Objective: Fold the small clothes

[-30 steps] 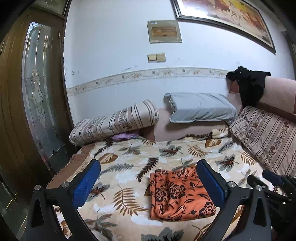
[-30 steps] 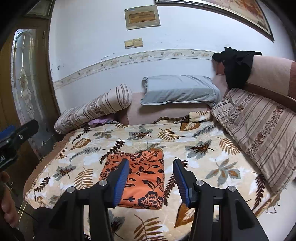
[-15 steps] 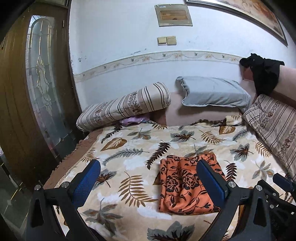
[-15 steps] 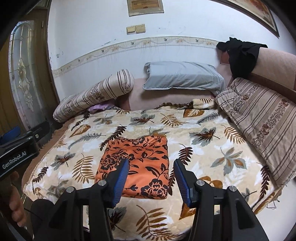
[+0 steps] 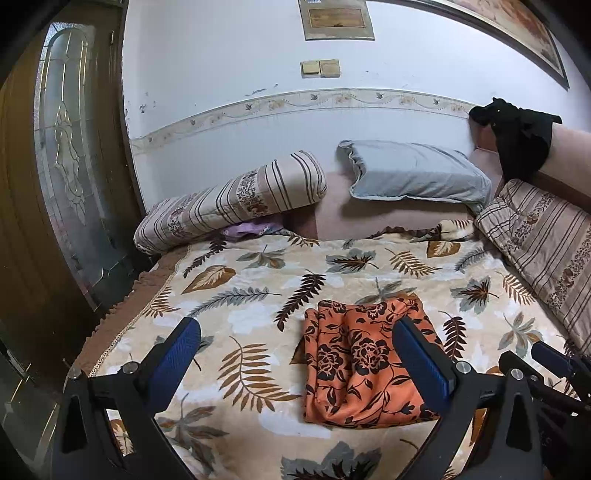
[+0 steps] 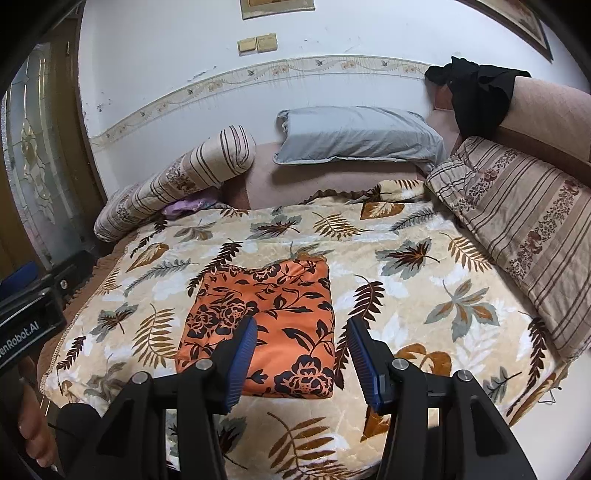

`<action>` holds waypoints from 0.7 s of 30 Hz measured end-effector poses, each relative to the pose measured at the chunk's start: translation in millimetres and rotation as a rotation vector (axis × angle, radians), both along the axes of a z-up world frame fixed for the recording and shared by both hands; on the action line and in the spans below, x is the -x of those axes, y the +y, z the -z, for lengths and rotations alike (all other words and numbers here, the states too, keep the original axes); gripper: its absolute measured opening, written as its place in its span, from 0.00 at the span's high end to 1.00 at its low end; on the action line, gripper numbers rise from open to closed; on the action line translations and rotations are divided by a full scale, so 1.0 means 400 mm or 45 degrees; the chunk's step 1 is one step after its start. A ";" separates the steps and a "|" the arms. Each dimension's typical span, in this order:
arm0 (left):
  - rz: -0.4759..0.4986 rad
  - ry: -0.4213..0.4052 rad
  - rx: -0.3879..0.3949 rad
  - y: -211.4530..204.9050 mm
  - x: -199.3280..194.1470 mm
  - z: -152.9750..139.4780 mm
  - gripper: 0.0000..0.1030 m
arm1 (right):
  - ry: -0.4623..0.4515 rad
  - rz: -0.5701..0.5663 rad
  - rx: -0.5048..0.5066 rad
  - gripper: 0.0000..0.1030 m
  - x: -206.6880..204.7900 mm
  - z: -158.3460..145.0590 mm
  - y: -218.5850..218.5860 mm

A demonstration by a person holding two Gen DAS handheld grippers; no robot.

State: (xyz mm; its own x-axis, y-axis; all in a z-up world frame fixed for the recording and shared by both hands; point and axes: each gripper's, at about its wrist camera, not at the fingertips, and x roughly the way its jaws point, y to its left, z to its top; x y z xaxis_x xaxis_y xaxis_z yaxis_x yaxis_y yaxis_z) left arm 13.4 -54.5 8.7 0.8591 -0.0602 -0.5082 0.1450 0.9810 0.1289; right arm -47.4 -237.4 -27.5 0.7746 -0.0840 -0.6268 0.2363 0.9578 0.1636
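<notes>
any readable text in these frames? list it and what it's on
"...enRobot.AI" on the left gripper's black body, seen in the right wrist view; the first letters are cut off by the frame edge.
The small wall plaque: any lettering is too blurred to read.
Nothing else carries legible text.

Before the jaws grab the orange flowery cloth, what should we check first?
1. Orange cloth lies flat on the leaf blanket: ok.
2. Nothing sits on the cloth: ok.
3. Left gripper jaws open, empty: ok.
4. Right gripper jaws open, empty: ok.
5. Right gripper lined up over the cloth's near edge: ok.
6. How many layers the cloth is already folded into: cannot tell.
</notes>
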 end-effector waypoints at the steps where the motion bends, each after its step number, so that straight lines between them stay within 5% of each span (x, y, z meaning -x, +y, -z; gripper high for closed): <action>1: -0.006 0.005 0.000 0.001 -0.004 0.002 0.00 | 0.002 -0.002 0.001 0.47 -0.003 0.001 0.002; 21: -0.039 0.013 0.010 0.048 -0.005 0.001 0.00 | -0.007 -0.026 0.043 0.47 -0.009 -0.021 0.053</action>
State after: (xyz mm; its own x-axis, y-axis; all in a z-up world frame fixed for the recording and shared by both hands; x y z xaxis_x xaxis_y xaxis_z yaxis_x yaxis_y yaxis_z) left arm 15.4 -35.2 8.3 0.8555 -0.0380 -0.5163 0.1161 0.9860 0.1198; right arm -43.9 -216.1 -19.1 0.7797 -0.0893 -0.6198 0.2163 0.9673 0.1327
